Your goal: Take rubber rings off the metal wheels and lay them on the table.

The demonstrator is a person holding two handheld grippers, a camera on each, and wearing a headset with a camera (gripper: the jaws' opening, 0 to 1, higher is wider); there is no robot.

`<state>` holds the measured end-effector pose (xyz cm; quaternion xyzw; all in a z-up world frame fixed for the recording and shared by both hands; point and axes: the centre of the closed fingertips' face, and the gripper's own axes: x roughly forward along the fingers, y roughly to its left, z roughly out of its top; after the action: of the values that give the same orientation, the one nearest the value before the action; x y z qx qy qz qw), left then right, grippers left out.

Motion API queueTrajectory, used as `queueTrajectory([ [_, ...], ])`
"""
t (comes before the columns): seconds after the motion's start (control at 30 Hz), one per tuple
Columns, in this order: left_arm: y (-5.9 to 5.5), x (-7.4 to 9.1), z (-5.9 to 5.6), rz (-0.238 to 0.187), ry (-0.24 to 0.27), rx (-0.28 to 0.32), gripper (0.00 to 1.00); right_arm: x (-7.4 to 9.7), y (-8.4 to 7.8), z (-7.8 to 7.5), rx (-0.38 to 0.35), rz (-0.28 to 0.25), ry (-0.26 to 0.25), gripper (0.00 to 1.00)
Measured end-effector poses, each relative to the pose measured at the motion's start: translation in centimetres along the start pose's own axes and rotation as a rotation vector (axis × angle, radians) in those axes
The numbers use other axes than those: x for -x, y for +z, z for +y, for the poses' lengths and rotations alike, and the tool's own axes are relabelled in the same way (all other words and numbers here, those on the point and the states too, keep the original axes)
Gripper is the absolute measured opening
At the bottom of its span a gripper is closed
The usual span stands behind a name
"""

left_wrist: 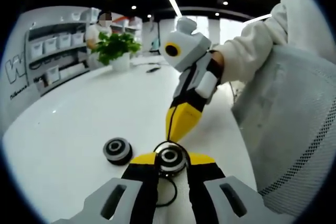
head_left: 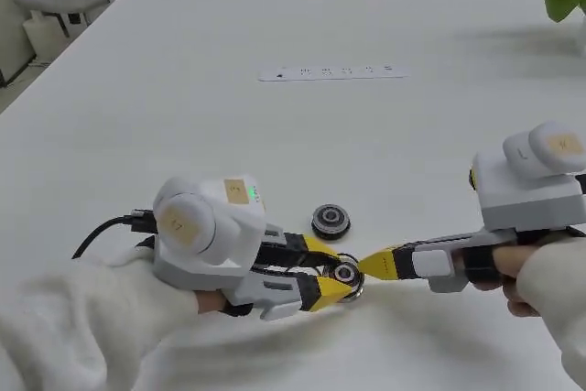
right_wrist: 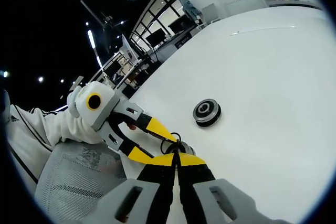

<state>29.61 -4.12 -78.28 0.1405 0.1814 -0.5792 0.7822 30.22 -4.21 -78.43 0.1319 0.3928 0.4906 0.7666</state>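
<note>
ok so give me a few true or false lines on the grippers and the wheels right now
1. The left gripper clamps a small silver metal wheel between its yellow jaws. True.
2. The right gripper has its jaws wide open. False: they are shut, with the tips at that wheel.
3. A second black-rimmed metal wheel lies on the white table, free of both grippers. True.
4. The second wheel is stacked on the clamped one. False: it lies apart from it on the table.

One ringed metal wheel (head_left: pixel 330 221) flat on table (head_left: pixel 275 135), second wheel (head_left: pixel 346 273) between fingers (head_left: pixel 322 291)
</note>
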Motion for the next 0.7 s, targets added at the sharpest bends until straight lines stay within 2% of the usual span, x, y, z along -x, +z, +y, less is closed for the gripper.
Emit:
queueTrajectory([
  [0.2,0.8,0.6,0.1,-0.012,0.004,-0.013,0.33,0.0,0.2,0.2,0.004,-0.004,0.004,0.00],
  [0.33,1.6,1.4,0.3,-0.030,0.013,-0.018,0.34,0.0,0.3,0.4,0.010,-0.008,0.007,0.00],
  [0.4,1.9,1.8,0.4,-0.039,0.015,-0.023,0.38,0.0,0.4,0.4,0.010,-0.011,0.009,0.00],
  [0.57,2.1,2.8,0.3,-0.031,0.017,-0.045,0.49,0.0,0.5,0.6,0.011,-0.016,0.013,0.00],
  [0.7,2.6,3.8,0.7,-0.047,0.024,-0.036,0.53,0.0,0.7,0.8,0.011,-0.022,0.018,0.00],
])
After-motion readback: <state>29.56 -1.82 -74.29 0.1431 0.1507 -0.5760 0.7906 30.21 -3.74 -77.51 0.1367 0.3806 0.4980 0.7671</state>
